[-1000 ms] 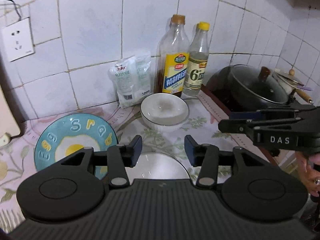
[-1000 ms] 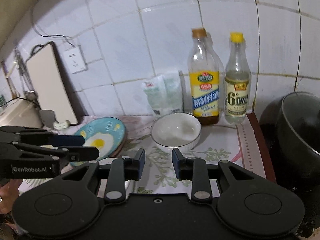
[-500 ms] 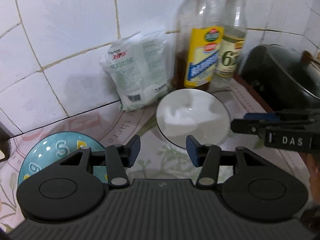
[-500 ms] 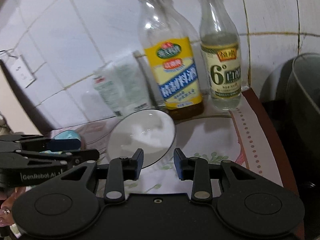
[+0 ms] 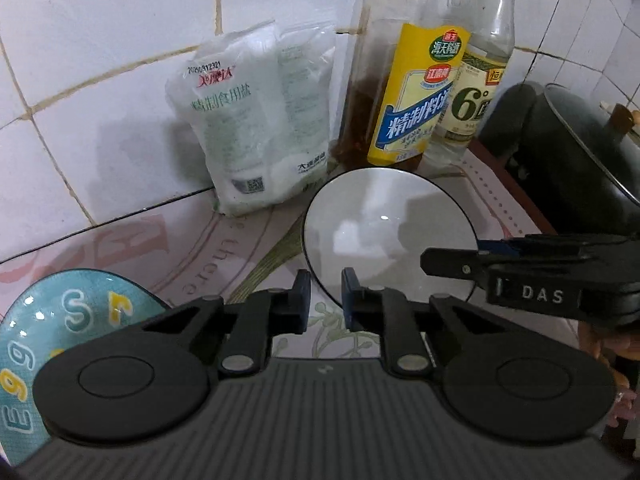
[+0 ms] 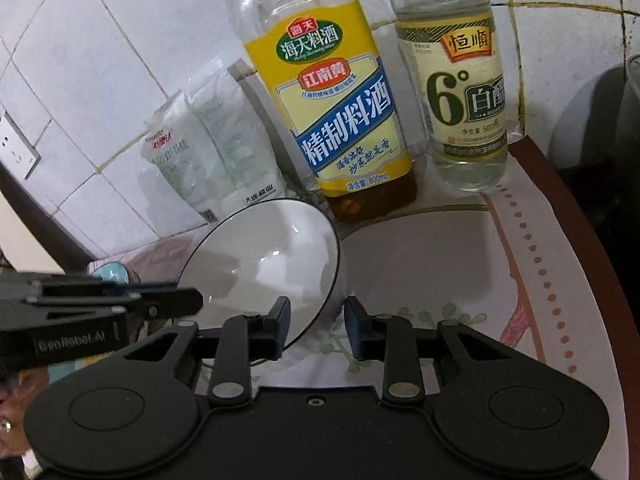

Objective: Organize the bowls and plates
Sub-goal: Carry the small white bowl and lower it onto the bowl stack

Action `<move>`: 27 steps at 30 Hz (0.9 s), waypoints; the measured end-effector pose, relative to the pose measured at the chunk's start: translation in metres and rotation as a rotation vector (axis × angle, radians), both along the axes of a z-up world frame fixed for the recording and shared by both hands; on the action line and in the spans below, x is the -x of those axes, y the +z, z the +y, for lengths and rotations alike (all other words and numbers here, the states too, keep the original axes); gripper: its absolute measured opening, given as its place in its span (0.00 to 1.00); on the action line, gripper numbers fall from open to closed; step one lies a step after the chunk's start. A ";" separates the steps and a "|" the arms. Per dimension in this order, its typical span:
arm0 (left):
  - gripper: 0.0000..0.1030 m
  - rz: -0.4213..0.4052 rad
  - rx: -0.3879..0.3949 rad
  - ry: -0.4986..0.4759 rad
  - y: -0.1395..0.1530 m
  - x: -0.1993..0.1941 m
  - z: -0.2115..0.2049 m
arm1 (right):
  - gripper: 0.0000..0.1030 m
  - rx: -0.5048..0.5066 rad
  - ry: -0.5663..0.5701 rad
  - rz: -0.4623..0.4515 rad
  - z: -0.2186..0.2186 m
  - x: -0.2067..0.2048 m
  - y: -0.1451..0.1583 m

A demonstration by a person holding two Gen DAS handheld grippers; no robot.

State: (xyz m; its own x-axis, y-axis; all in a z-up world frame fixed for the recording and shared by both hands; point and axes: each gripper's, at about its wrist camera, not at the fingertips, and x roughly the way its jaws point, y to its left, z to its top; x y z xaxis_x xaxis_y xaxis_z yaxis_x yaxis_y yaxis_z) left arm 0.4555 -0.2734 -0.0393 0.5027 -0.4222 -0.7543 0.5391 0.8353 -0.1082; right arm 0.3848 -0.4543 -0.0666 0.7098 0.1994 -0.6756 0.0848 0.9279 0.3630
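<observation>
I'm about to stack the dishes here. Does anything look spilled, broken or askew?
Nothing stands out. The white bowl sits empty and whole on the counter, the egg plate lies flat to its left, and both bottles stand upright by the wall with the salt bag leaning beside them.

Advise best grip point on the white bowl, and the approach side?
Pinch the bowl by its thin dark rim at the near edge, coming from the front: it sits upright and open, bottles and a salt bag crowd the far side. The right gripper already straddles that edge.

Left of the left tongs (image 5: 325, 299), the egg-print plate (image 5: 76, 316) runs off the frame edge; the tongs' body hides its near part.
</observation>
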 end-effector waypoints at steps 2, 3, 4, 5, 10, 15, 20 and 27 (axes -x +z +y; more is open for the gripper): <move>0.14 -0.003 -0.004 -0.002 0.002 0.003 -0.001 | 0.27 0.012 -0.017 0.003 0.002 0.001 0.001; 0.13 0.008 0.006 0.007 0.003 0.004 0.000 | 0.25 0.015 -0.032 0.007 0.003 0.003 0.001; 0.12 0.026 0.016 0.012 0.005 0.004 0.001 | 0.24 0.026 -0.041 0.011 0.005 0.002 0.001; 0.12 0.036 0.024 0.013 0.007 0.005 0.002 | 0.22 0.033 -0.054 0.013 0.005 0.003 0.003; 0.12 0.025 0.045 0.011 0.022 0.028 0.011 | 0.21 -0.002 -0.084 0.010 0.006 0.019 0.023; 0.12 0.045 0.036 0.016 0.043 0.056 0.024 | 0.21 0.032 -0.078 -0.007 0.022 0.051 0.057; 0.12 0.036 0.018 0.029 0.068 0.090 0.041 | 0.21 0.061 -0.044 -0.029 0.043 0.082 0.088; 0.12 0.003 0.022 0.039 0.097 0.134 0.074 | 0.21 0.068 -0.013 -0.043 0.070 0.116 0.116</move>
State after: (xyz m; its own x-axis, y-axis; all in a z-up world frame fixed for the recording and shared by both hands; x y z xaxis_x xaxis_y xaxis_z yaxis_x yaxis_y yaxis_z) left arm 0.3211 -0.1994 0.0580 0.5167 -0.4193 -0.7464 0.5061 0.8528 -0.1288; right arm 0.2689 -0.3845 0.0492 0.7405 0.1446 -0.6563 0.0825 0.9496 0.3024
